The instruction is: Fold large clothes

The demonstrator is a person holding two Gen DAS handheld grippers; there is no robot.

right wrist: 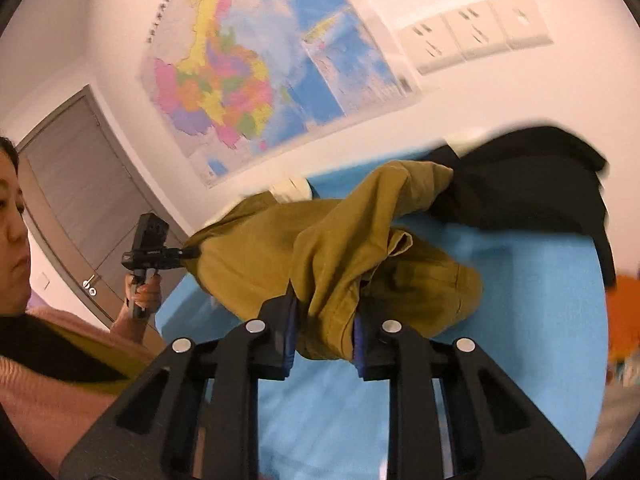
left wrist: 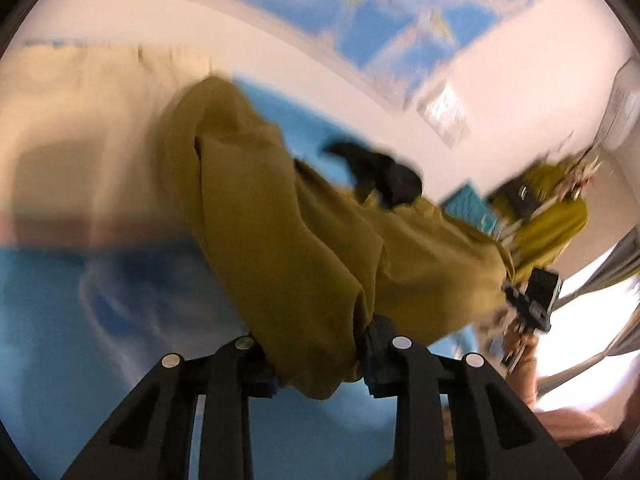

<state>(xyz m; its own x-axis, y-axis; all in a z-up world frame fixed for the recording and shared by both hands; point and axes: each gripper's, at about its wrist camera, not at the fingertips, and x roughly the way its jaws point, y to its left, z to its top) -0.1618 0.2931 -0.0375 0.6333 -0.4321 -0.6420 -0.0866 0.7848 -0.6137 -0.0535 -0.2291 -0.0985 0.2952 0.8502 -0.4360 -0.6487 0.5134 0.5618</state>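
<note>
A large mustard-yellow garment (left wrist: 300, 220) hangs bunched over the blue surface (left wrist: 60, 320). My left gripper (left wrist: 320, 368) is shut on one thick fold of it, with cloth filling the gap between the pads. In the right wrist view the same garment (right wrist: 260, 256) is pinched in my right gripper (right wrist: 324, 340), also shut on a bunched fold. The left gripper (right wrist: 192, 254) shows at the garment's far left end, held in a person's hand. The right gripper (left wrist: 516, 296) appears blurred at the cloth's right end. The cloth sags between the two grips.
A black garment (right wrist: 520, 188) lies crumpled on the blue surface (right wrist: 520, 320) just behind the yellow one, black garment (left wrist: 380, 172) also in the left view. A map (right wrist: 248, 80) hangs on the white wall, a grey door (right wrist: 80, 184) at left. Something orange (right wrist: 624, 312) sits at the right edge.
</note>
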